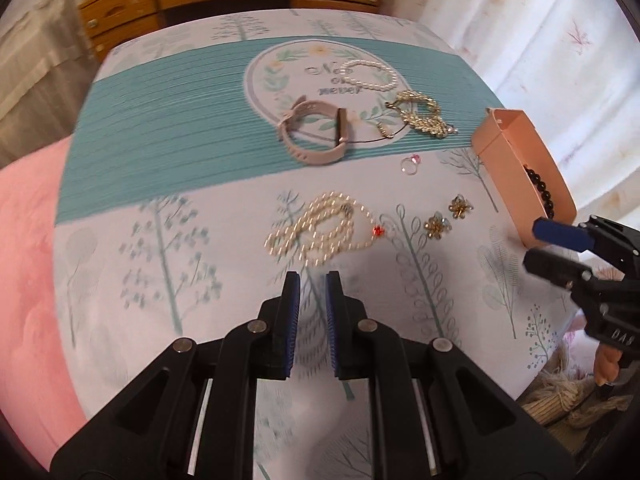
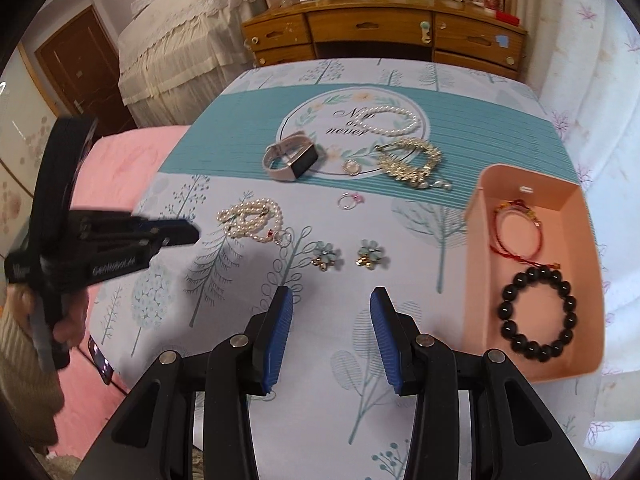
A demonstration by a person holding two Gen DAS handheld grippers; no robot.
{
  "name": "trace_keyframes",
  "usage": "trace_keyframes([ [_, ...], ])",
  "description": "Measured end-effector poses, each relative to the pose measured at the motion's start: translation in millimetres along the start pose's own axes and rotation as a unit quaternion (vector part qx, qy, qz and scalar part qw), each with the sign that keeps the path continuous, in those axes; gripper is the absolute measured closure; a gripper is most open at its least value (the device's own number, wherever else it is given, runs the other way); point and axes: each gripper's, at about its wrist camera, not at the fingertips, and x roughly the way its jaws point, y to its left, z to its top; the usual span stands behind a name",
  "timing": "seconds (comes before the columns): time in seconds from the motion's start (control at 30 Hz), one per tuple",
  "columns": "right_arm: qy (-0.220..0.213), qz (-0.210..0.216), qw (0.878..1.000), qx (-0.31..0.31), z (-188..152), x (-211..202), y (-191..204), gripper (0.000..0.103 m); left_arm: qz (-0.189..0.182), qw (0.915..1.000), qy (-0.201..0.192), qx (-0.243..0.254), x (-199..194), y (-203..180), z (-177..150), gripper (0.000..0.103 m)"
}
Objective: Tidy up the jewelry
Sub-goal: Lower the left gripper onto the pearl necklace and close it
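Jewelry lies on a tree-print cloth [image 2: 360,360]. A pearl necklace [image 1: 320,228] sits just beyond my left gripper [image 1: 313,280], which is shut with nothing in it. My right gripper [image 2: 332,296] is open and empty, just short of two flower earrings [image 2: 326,256] [image 2: 370,254]. Farther back lie a pink-stone ring [image 2: 350,201], a watch band [image 2: 290,156], a gold chain bracelet [image 2: 412,160] and a pearl bracelet [image 2: 394,120]. At the right, a pink box [image 2: 480,240] holds a black bead bracelet [image 2: 538,314] and a red string bracelet [image 2: 516,232].
A wooden dresser [image 2: 380,32] stands behind the cloth. A pink blanket [image 1: 28,260] lies at the left, with a phone [image 2: 100,360] near the cloth's edge. Flowered curtains [image 2: 600,80] hang on the right. A small ring [image 2: 352,167] lies beside the gold chain.
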Motion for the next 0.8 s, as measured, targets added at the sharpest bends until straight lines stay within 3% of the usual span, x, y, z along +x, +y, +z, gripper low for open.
trace_keyframes([
  [0.2, 0.01, -0.001, 1.0, 0.003, 11, 20, 4, 0.062, -0.024, 0.9986, 0.024, 0.039, 28, 4, 25, 0.093],
  [0.4, 0.014, -0.001, 1.0, 0.0, 21, 30, 6, 0.062, -0.014, 0.9941, 0.035, 0.102, 40, 3, 36, 0.093],
  [0.7, 0.022, -0.003, 1.0, 0.009, 24, 38, -1, 0.062, -0.02, 0.9797, 0.055, 0.192, 52, -4, 42, 0.093],
  [0.8, 0.022, -0.003, 1.0, 0.012, 24, 39, -2, 0.062, -0.028, 0.9776, 0.061, 0.2, 54, -7, 45, 0.093],
])
